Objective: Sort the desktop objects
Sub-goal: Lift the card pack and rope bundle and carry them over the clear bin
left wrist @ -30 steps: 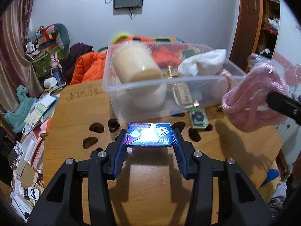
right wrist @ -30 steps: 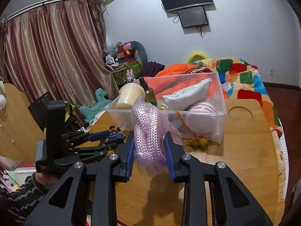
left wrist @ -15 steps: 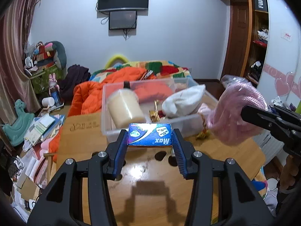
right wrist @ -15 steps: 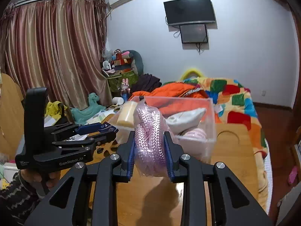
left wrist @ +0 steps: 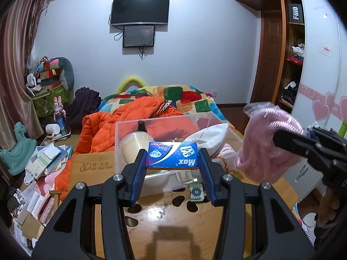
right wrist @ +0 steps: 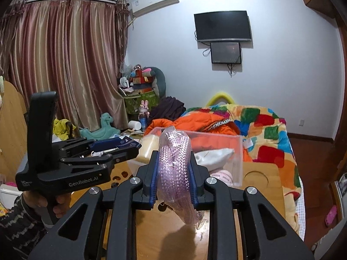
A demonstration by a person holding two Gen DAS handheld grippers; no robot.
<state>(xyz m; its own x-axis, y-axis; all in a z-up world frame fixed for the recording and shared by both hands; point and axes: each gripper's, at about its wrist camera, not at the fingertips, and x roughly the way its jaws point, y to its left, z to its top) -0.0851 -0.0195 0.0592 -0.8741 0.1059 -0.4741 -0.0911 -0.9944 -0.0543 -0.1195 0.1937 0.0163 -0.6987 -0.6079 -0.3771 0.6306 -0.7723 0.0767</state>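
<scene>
My left gripper [left wrist: 172, 158] is shut on a small blue box [left wrist: 172, 155] marked "Max" and holds it in the air in front of a clear plastic bin [left wrist: 130, 125]. My right gripper [right wrist: 173, 169] is shut on a bagged coil of pink rope [right wrist: 174, 173], also raised above the wooden table [right wrist: 260, 195]. The bin [right wrist: 236, 162] holds a cream cup [left wrist: 134, 145], a white pouch [left wrist: 208, 136] and a pink ball [right wrist: 221, 174]. The rope [left wrist: 266, 143] shows at the right of the left wrist view; the left gripper [right wrist: 128, 145] shows at the left of the right wrist view.
A small card packet [left wrist: 196, 192] lies on the table [left wrist: 164, 216] before the bin, by cut-out holes in the top. A bed with an orange jacket [left wrist: 121, 121] stands behind the table. Papers and toys clutter the floor at left [left wrist: 43, 162].
Both grippers have risen and drawn back from the bin, each still holding its object. The bin now looks smaller and lower in both views.
</scene>
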